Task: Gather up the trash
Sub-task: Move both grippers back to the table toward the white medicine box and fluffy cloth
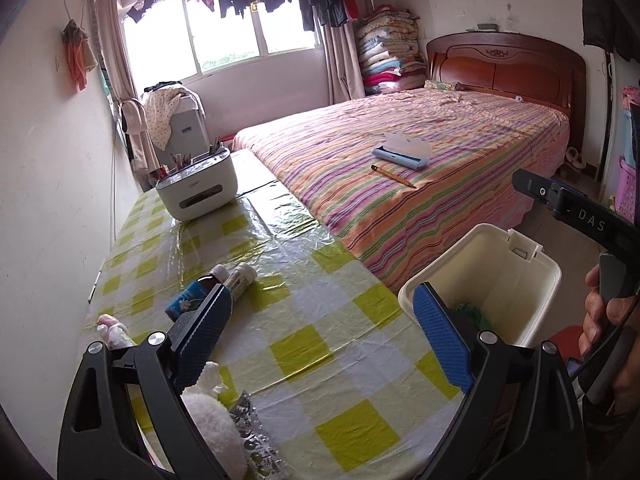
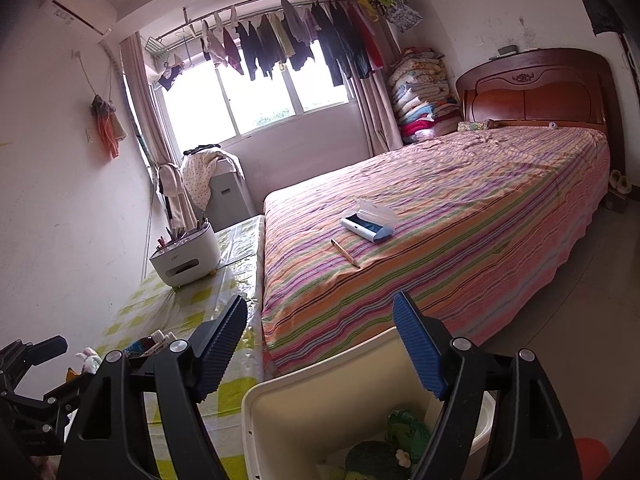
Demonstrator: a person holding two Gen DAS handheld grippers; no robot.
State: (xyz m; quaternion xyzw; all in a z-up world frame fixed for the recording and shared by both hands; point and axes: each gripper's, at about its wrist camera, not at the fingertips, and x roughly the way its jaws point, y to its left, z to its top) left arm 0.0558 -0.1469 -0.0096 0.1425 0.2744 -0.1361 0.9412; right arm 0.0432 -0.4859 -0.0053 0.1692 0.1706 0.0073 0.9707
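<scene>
While both pairs of tongs are standing spread with nothing between their blue ribbed pads, the left gripper [image 1: 322, 334] is hovering over the green-and-white checked plastic tablecloth [image 1: 304, 364], and the right gripper [image 2: 320, 354] is hanging above the cream plastic waste bin [image 2: 288, 412]. Green crumpled trash [image 2: 406, 426] is lying in the bin's bottom, below the right tongs. Beyond the left finger, small bottles [image 1: 236, 276] and a blue packet [image 1: 186, 300] are lying; white tissue [image 1: 208, 380] and a foil blister pack [image 1: 252, 428] are sitting under it.

Glossy crinkled plastic tablecloth [image 1: 304, 264], smooth plastic bin [image 1: 500, 280], wooden headboard [image 1: 508, 64]
</scene>
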